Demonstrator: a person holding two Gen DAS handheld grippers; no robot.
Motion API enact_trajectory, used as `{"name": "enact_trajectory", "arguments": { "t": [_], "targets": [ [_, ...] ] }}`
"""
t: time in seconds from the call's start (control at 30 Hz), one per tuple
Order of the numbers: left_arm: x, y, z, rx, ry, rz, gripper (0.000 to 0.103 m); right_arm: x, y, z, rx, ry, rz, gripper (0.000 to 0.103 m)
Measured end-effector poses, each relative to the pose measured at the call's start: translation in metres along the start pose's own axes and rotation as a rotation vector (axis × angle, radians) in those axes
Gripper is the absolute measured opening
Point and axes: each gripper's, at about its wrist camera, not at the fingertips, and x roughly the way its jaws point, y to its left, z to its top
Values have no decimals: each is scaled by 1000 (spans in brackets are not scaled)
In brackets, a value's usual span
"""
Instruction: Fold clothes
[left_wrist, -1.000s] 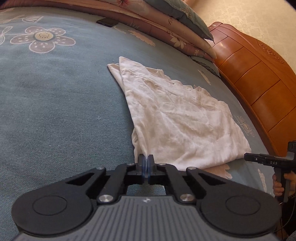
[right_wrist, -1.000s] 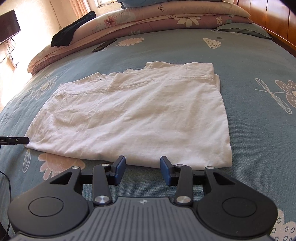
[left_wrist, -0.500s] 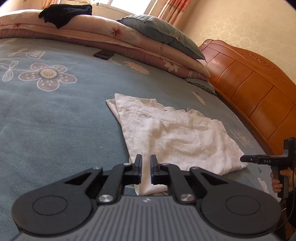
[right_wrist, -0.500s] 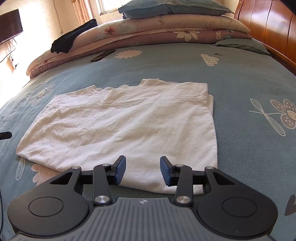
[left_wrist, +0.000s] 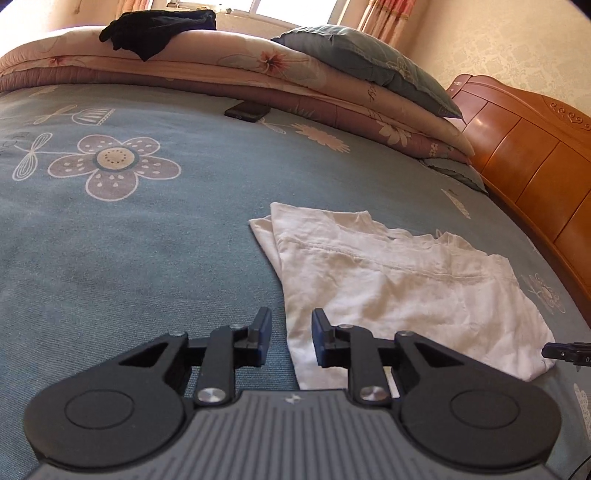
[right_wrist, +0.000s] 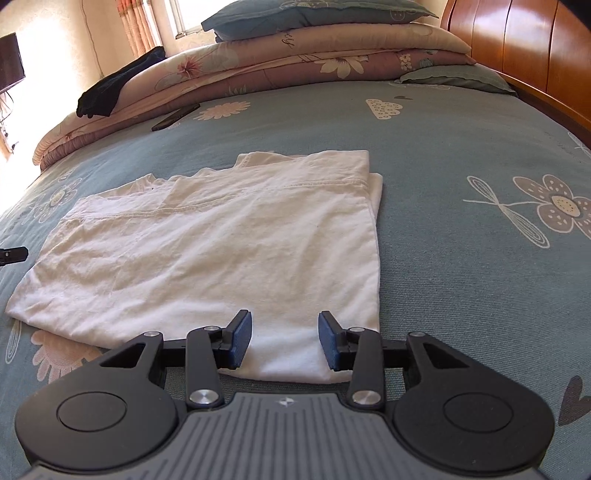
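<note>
My left tongs (left_wrist: 291, 341) have just been opening; the jaws now stand a little apart with nothing pinched, the near left corner of the shirt (left_wrist: 402, 295) showing below the gap, not gripped. My right tongs (right_wrist: 285, 339) stand wider apart, also empty, hovering over the shirt's near edge close to its right corner.

The shirt (right_wrist: 221, 251) lies flat on the bed (right_wrist: 461, 177), white, already folded into a rough rectangle. It sits straight ahead of both tongs, its near hem just under their tips. From the right-wrist view its long axis runs left to right across my front, with the short sides going away from me toward the quilts (right_wrist: 295, 62). One layer peeks out along the far right edge, so the stack is not quite square.

Both hands are about equally close, one near each front corner; the right is more squarely over cloth, the left is at the very edge. I judge the next fold calls for pinching these two near corners and carrying them across the short way. The risk is catching only the top layer.
</note>
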Motion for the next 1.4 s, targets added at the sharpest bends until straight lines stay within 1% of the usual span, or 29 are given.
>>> {"name": "enact_trajectory", "arguments": {
  "t": [0.03,0.1,0.13,0.23,0.27,0.33,0.43,0.5,0.57,0.63,0.67,0.73,0.77,0.8,0.83,0.9,0.97,1.0,1.03,1.1,1.17,1.2,1.27,1.33,1.37,1.4],
  "targets": [
    [1,-7,5,17,-16,-18,29,-1,0,2,5,-9,14,45],
    [10,-23,12,59,-29,-41,38,4,3,5,12,-12,23,45],
    [20,-30,13,79,-19,-38,39,8,4,5,9,-7,16,45],
    [50,-44,12,134,25,-6,39,12,2,0,9,1,9,45],
    [59,-45,11,140,41,19,39,10,0,-3,13,1,7,45],
    [72,-40,7,133,73,91,39,8,-5,-7,20,0,1,45],
    [66,-35,7,110,71,125,39,0,-16,-12,51,-4,-7,45],
    [54,-41,8,125,62,141,39,-8,-24,-9,89,-19,2,45],
    [40,-53,8,157,47,133,41,-14,-28,-1,117,-51,21,48],
    [30,-69,7,191,36,125,49,-13,-29,11,114,-78,26,50],
    [27,-80,5,211,29,122,51,-8,-30,18,114,-81,39,50],
    [23,-102,-1,258,20,103,59,6,-32,28,131,-77,73,51],
    [22,-111,-5,283,15,93,61,15,-34,31,141,-66,82,51],
    [23,-119,-10,307,11,92,64,23,-38,33,155,-50,78,51],
    [24,-126,-15,330,6,99,64,29,-42,33,169,-28,56,51],
    [30,-128,-24,336,43,142,64,27,-52,28,181,-18,6,50],
    [39,-125,-32,325,100,206,64,16,-58,22,169,-12,-70,56],
    [44,-119,-36,321,134,258,64,8,-60,19,163,-15,-93,57],
    [46,-114,-39,320,151,291,64,-2,-62,16,165,-28,-88,60],
    [35,-111,-37,277,147,284,64,-24,-63,12,168,-61,-66,66],
    [21,-113,-34,236,132,262,64,-42,-55,11,142,-100,-74,77],
    [13,-118,-32,231,116,248,66,-50,-50,12,128,-115,-81,80],
    [-1,-133,-30,245,96,256,71,-61,-36,15,109,-128,-88,88],
    [-14,-148,-31,264,81,274,77,-72,-21,17,94,-140,-92,91],
    [-20,-155,-31,268,74,281,79,-79,-13,16,82,-149,-93,96],
    [-27,-161,-33,265,66,285,84,-87,-3,16,65,-158,-96,99]
  ]
}}
